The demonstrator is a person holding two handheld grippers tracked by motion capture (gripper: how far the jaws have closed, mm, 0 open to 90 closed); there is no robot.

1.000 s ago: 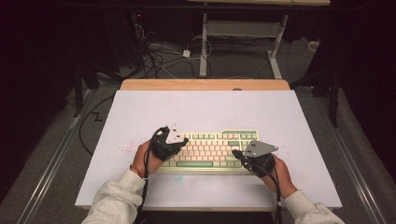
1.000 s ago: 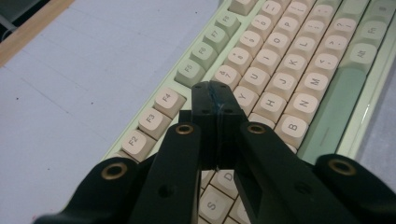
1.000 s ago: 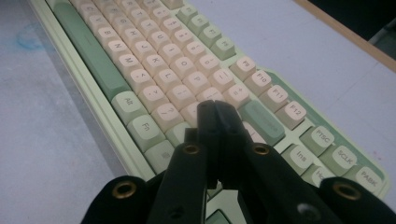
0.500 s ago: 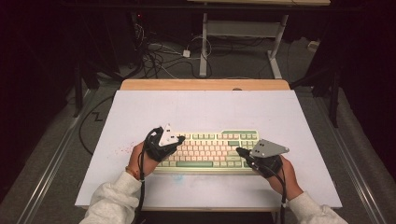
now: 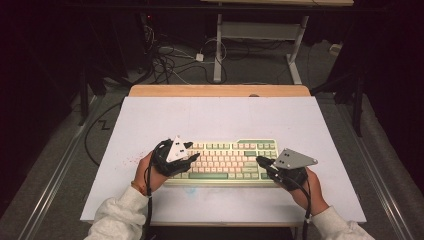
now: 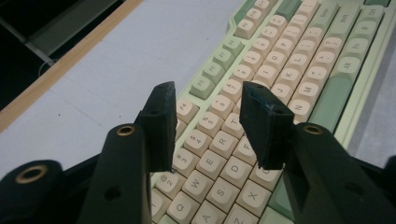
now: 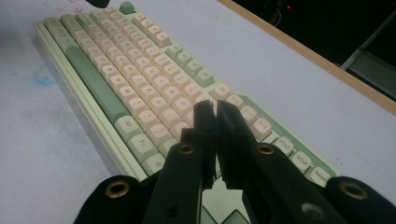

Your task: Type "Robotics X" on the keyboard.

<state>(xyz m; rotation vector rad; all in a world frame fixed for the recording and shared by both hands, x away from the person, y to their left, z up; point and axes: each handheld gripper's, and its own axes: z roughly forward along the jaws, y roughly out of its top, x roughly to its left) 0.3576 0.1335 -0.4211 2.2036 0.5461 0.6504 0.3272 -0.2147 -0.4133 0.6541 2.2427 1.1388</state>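
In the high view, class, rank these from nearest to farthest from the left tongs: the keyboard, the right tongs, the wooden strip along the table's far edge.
1. Keyboard: directly under the left tongs, which hang over its left end, their jaws just opened, nothing between them.
2. Right tongs: at the keyboard's right end.
3. Wooden strip: at the far edge.

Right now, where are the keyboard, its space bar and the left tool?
keyboard (image 5: 225, 159): high view, middle of the key field.
space bar (image 7: 93, 83): right gripper view, middle of the long green key.
left tool (image 6: 208, 126): left gripper view, midway between its open tips.
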